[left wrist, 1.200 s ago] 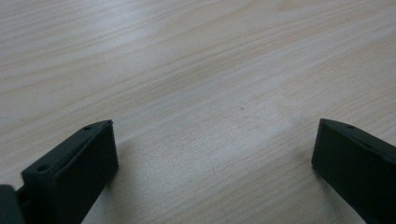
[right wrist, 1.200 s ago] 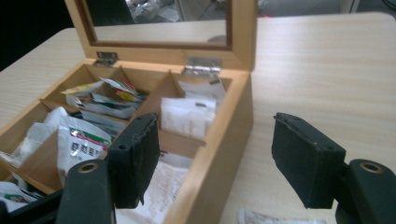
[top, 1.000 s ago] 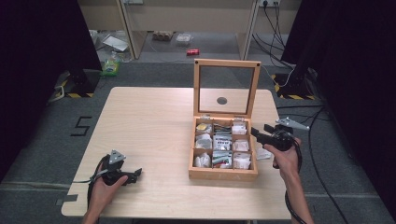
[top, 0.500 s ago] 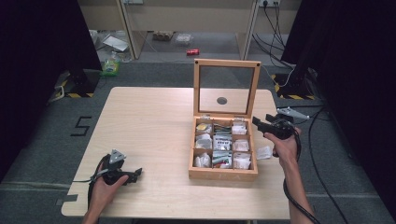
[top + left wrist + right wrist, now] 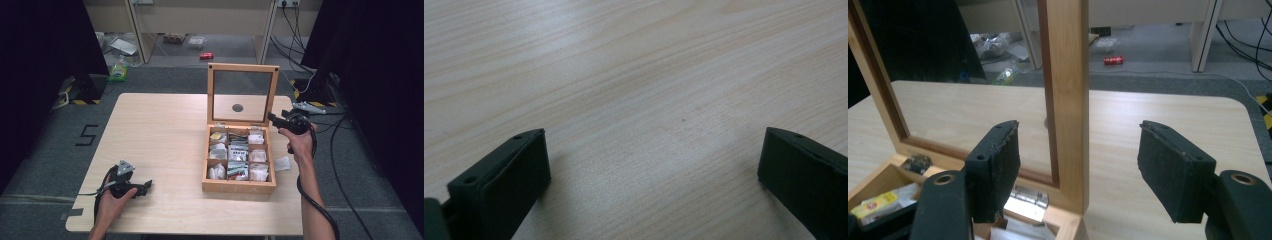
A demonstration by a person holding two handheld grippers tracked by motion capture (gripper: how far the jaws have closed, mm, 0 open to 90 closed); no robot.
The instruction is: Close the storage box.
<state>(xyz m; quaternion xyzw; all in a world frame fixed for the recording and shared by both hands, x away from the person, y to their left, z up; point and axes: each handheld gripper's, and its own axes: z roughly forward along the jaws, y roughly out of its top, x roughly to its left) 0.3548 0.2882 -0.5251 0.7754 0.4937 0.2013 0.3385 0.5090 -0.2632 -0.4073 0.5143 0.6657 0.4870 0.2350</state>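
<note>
A wooden box with several compartments of tea packets stands on the table's right half. Its glass-paned lid stands upright. My right gripper is open beside the lid's right frame; in the right gripper view that frame post stands between the two black jaws, untouched. My left gripper rests open near the table's front left corner, jaws wide over bare wood.
A loose white packet lies on the table right of the box. Cables and a grey plate sit off the table's right edge. Litter and a red can lie on the floor behind.
My right gripper has risen and moved back from beside the box's front compartments to the lid's right frame. The left gripper has stayed put.
</note>
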